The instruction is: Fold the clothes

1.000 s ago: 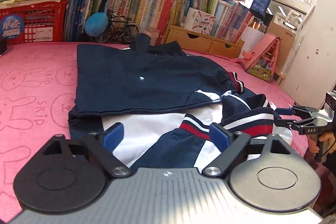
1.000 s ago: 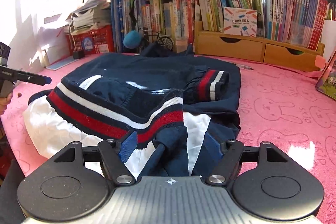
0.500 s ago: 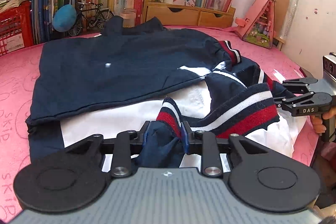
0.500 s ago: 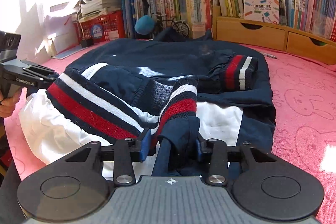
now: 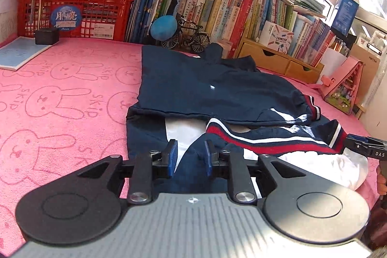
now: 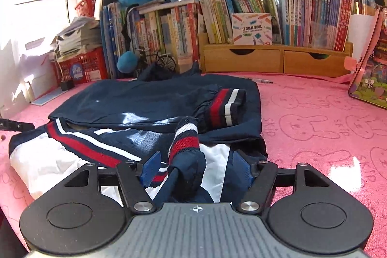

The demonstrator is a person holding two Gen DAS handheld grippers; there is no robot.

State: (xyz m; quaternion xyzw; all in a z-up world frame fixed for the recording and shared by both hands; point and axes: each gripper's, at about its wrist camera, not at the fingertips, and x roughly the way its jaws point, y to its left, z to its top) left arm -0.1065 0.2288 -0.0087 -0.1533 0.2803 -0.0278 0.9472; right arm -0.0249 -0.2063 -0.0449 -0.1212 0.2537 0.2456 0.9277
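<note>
Releasing: both left gripper (image 5: pixel 188 156) and right gripper (image 6: pixel 193 168), clamped half a second ago, now stand apart, leaving jacket (image 5: pixel 217 91) hem (image 6: pixel 186 139) at lower centre, bottom fold laid.

the left gripper (image 5: pixel 189 156) sits low at the near edge of the table, its blue-padded fingers (image 5: pixel 172 156) parted a little with dark cloth between them. the right gripper (image 6: pixel 196 167) sits low at the same edge, its fingers (image 6: pixel 151 167) spread wider around a bunched fold.
</note>
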